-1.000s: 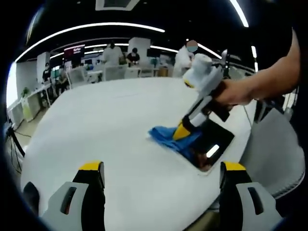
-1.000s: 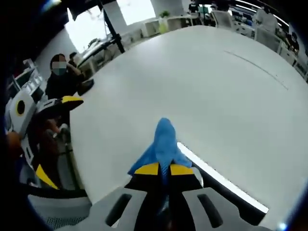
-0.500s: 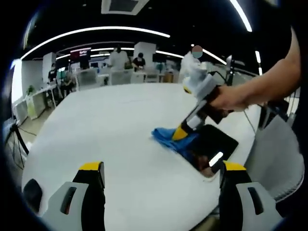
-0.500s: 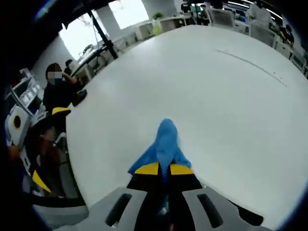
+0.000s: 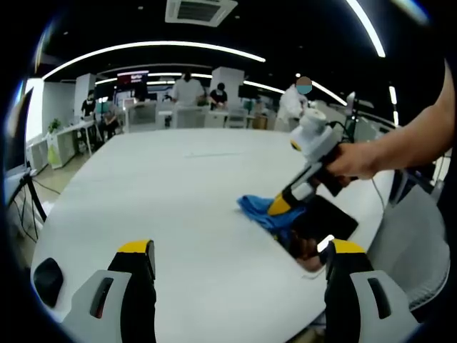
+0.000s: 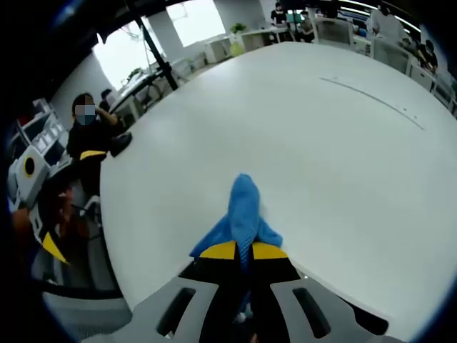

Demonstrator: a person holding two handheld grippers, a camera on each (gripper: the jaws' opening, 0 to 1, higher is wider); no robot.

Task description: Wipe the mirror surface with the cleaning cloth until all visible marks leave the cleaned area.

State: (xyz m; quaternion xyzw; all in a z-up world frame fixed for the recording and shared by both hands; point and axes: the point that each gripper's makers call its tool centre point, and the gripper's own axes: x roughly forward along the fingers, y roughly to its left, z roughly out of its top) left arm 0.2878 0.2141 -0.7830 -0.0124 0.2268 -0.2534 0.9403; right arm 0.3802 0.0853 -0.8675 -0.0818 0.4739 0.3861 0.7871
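In the left gripper view, the left gripper has its two yellow-tipped jaws wide apart over a bare stretch of the white tabletop, holding nothing. To the right of centre lies the blue cleaning cloth, bunched and draped over the near-left corner of one dark rectangular mirror that sits close to the tabletop's right edge. The cloth hides part of the mirror, so any marks on the glass cannot be made out; a small bright reflection shows near its lower edge. The right gripper comes in from the right, held by a person's hand, its yellow tips pressed down into the cloth. Four or so people stand far off among desks at the back, too small to describe. In the right gripper view, the right gripper has its jaws closed on the cloth, which sticks forward as a single blue fold over the tabletop. The mirror is largely hidden beneath the gripper here. At the left edge a person sits beside the tabletop.
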